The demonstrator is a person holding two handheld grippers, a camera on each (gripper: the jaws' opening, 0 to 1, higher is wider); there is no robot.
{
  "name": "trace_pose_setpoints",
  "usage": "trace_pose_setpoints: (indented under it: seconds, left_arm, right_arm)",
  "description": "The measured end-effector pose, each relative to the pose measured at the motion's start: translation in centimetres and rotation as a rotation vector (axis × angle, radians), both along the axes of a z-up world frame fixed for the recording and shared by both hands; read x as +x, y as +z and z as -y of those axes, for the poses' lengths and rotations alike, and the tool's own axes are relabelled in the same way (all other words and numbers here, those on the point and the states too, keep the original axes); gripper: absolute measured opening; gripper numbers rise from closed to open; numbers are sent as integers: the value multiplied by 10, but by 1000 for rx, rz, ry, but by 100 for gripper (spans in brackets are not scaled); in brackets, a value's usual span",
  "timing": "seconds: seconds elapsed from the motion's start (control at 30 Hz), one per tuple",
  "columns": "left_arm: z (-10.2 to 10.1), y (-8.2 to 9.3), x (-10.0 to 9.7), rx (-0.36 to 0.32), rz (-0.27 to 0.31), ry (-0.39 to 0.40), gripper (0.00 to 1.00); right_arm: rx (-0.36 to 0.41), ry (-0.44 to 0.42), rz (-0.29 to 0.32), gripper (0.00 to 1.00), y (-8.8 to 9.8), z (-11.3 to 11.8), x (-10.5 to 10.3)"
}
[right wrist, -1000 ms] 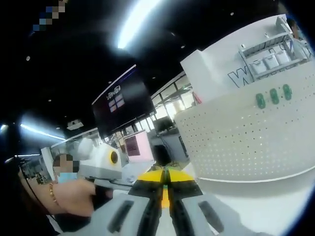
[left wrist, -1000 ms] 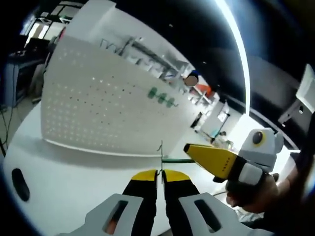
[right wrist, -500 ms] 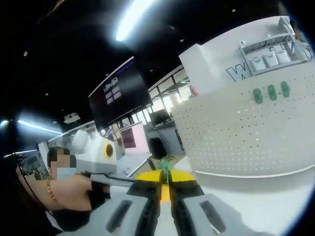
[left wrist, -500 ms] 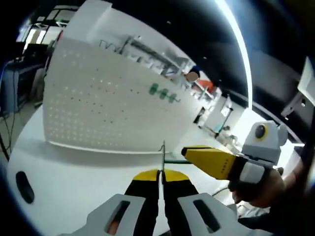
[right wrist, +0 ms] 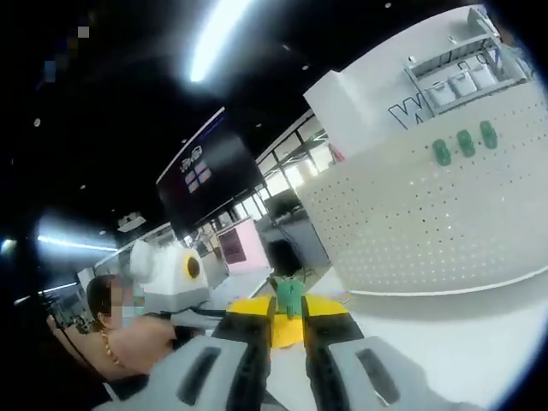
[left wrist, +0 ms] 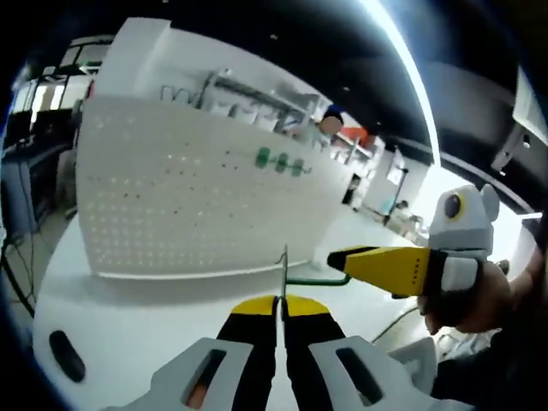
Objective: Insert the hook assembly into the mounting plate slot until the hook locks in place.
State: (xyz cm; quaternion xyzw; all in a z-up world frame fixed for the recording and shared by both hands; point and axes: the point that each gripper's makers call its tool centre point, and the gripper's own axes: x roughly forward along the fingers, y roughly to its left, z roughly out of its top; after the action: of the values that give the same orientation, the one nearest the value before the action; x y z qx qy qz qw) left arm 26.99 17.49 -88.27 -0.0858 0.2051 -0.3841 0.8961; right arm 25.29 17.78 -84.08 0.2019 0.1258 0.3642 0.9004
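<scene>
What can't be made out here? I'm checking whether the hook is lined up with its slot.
- Hook: left gripper view, its end sits inside the right gripper.
- Mounting plate: left gripper view, edge-on, slot not visible.
- Green piece: right gripper view, mostly covered by the gripper clamping it.
- Pegboard green items: too small to identify.

My left gripper (left wrist: 280,310) and right gripper (right wrist: 287,312) have yellow tips and black and grey bodies. The hook (right wrist: 289,297) is green, and the white board (left wrist: 188,201) has rows of little dots and three green pegs (left wrist: 280,161).
</scene>
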Motion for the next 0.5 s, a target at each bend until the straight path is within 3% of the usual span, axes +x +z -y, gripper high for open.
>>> trace_pose_setpoints:
  seconds: [0.17,0.33,0.5]
  left_arm:
    - [8,6,-4,32,66,-35,1]
    - [8,8,-3,26,75,-36,1]
    - [9,6,-3,32,75,-43,1]
  right_arm:
    - [-51,-22,15,9,-7,-4,1]
    - [-65,-43,52,3,-3,-5,2]
    - [-64,-54,48,1,-5,-3,2]
